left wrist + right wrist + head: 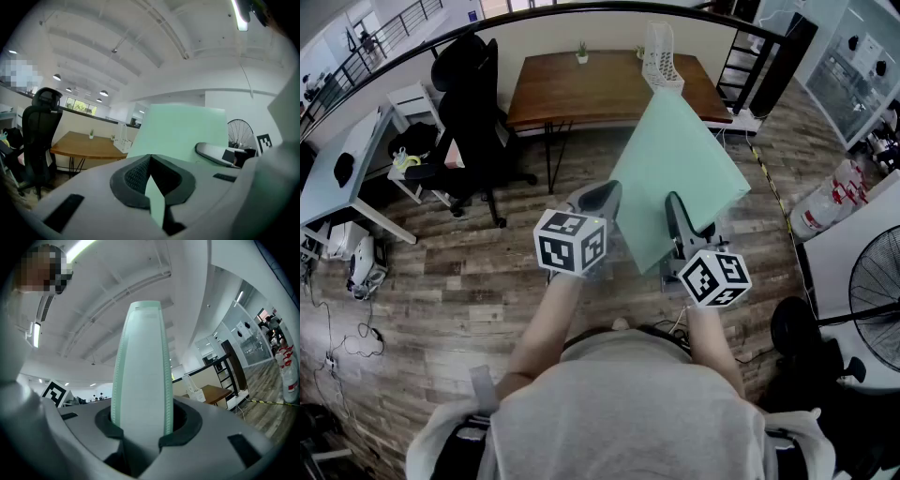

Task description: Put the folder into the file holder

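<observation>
Inside left gripper [602, 199] and right gripper [680, 212], the folder [684, 155] is clamped.

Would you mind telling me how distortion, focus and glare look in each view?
Head view: fisheye bends the room's straight lines, yet the folder is sharp. Left gripper view: dark vignette, near jaws soft, a ceiling light glares top right. Right gripper view: the folder looms close and bulged; a light strip glares top left.

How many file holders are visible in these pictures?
1. The white file holder stands toward the right end of the brown wooden table, just beyond the green folder. The raised folder may hide another behind it.
</observation>
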Action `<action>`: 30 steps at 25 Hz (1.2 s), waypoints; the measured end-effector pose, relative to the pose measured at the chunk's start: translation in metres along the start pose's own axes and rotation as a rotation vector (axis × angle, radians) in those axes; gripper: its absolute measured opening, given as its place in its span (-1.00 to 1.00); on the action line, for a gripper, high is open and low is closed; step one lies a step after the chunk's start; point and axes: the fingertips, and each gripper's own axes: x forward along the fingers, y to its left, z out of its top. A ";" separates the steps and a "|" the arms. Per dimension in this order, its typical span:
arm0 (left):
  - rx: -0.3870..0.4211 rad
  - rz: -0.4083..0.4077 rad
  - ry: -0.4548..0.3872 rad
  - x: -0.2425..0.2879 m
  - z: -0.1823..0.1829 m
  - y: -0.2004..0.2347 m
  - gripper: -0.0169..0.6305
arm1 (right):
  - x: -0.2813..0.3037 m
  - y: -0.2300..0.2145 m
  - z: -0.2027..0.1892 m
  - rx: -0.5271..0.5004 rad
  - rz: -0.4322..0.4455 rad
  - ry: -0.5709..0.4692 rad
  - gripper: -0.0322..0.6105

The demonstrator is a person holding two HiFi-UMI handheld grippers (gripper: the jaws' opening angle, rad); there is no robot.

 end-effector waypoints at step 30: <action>0.003 0.070 0.017 0.044 -0.016 0.005 -0.91 | 0.019 -0.044 0.011 -0.005 0.042 0.002 -0.40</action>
